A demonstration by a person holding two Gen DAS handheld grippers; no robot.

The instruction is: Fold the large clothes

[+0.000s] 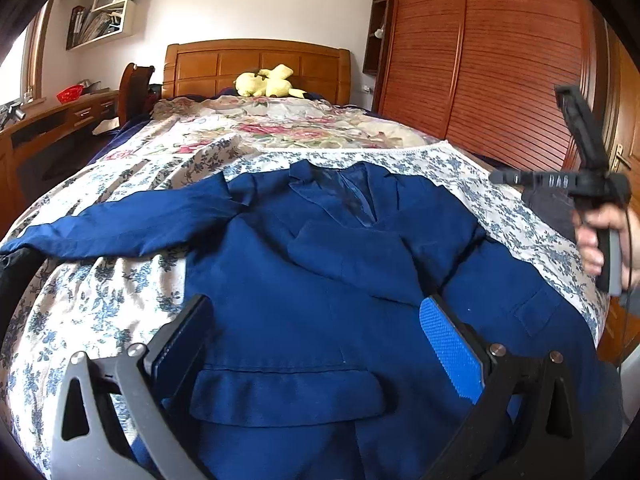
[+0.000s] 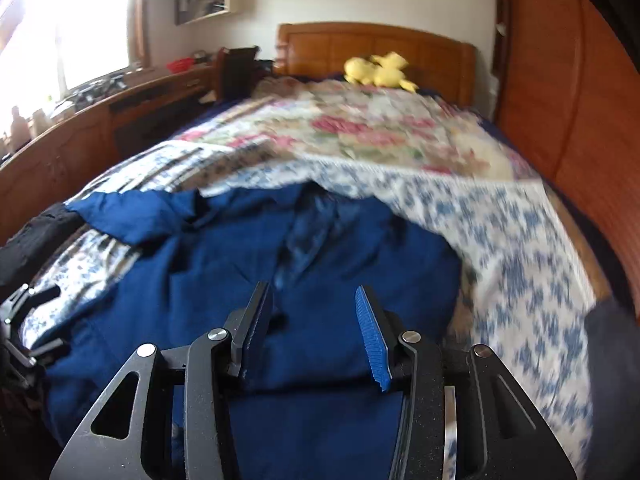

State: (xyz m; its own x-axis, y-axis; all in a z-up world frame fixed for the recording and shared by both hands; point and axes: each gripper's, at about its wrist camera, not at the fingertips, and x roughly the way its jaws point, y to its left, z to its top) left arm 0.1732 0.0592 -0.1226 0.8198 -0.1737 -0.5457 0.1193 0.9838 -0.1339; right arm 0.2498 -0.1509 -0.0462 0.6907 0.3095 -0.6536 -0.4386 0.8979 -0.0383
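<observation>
On the bed (image 1: 120, 300), the blue jacket (image 1: 304, 312) has one sleeve folded in; both claws, left (image 1: 316, 344) and right (image 2: 316, 332), hover spread and empty, so the outstretched sleeve (image 1: 132, 228) likely needs gripping next.

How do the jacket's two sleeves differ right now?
On the blue jacket, the outstretched sleeve lies straight out sideways over the floral bedspread, while the folded sleeve is laid across the chest. The first rests on bedding, the second on the jacket. Both are the same blue, and neither gripper holds them.

Room over floral bedspread (image 1: 120, 296) w/ wardrobe (image 1: 500, 60) blocking right, desk (image 1: 60, 120) left.
</observation>
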